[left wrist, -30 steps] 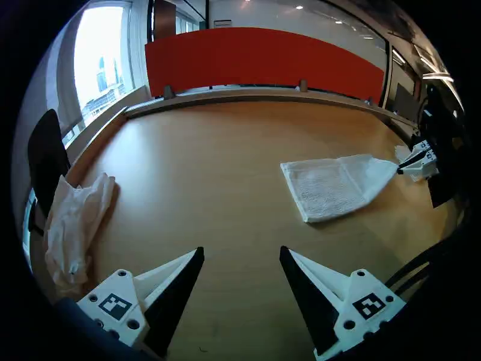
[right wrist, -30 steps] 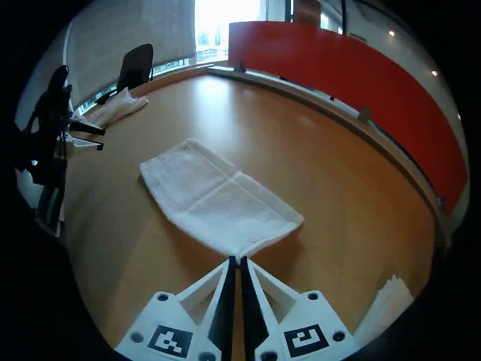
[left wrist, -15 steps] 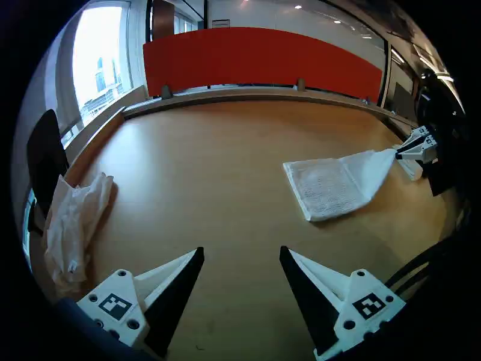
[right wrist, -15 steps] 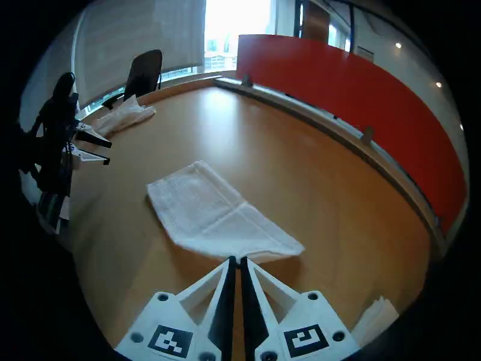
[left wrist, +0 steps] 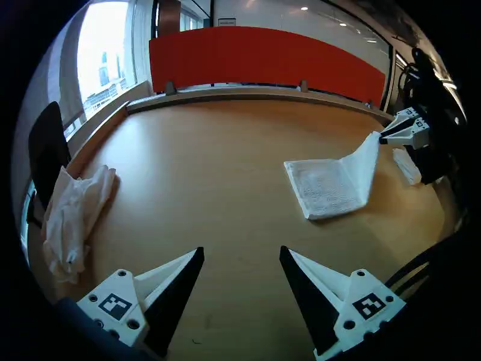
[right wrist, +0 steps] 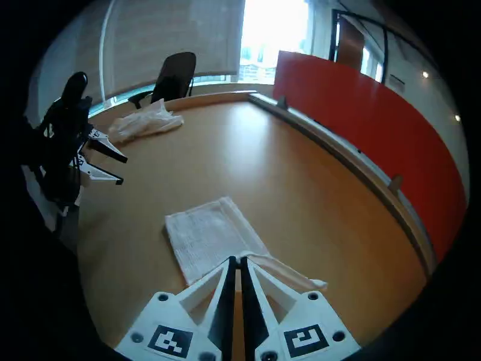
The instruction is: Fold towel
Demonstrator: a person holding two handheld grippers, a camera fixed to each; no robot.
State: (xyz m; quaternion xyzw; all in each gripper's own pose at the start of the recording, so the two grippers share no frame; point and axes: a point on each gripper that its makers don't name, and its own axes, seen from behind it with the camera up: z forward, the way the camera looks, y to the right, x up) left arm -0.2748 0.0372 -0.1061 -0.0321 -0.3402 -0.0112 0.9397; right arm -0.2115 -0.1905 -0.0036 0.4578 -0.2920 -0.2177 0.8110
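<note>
A white towel (left wrist: 333,183) lies on the wooden table (left wrist: 228,156), its right-hand part lifted off the surface. My right gripper (left wrist: 385,137) is shut on the towel's raised corner, seen at the far right of the left gripper view. In the right gripper view the towel (right wrist: 207,234) lies flat just beyond the closed fingertips of my right gripper (right wrist: 237,260), with the pinched edge rising up to them. My left gripper (left wrist: 240,259) stands open above bare table, well apart from the towel; it also appears at the left of the right gripper view as the left gripper (right wrist: 117,168).
A crumpled white cloth (left wrist: 75,219) lies near the table's left edge, beside a black chair (left wrist: 42,153). A folded white stack (left wrist: 407,165) sits at the far right. A red partition (left wrist: 264,60) runs along the table's back edge.
My right gripper has risen and swung over the towel with the corner in it, lifting that part off the table. The left gripper has stayed open and nearly still.
</note>
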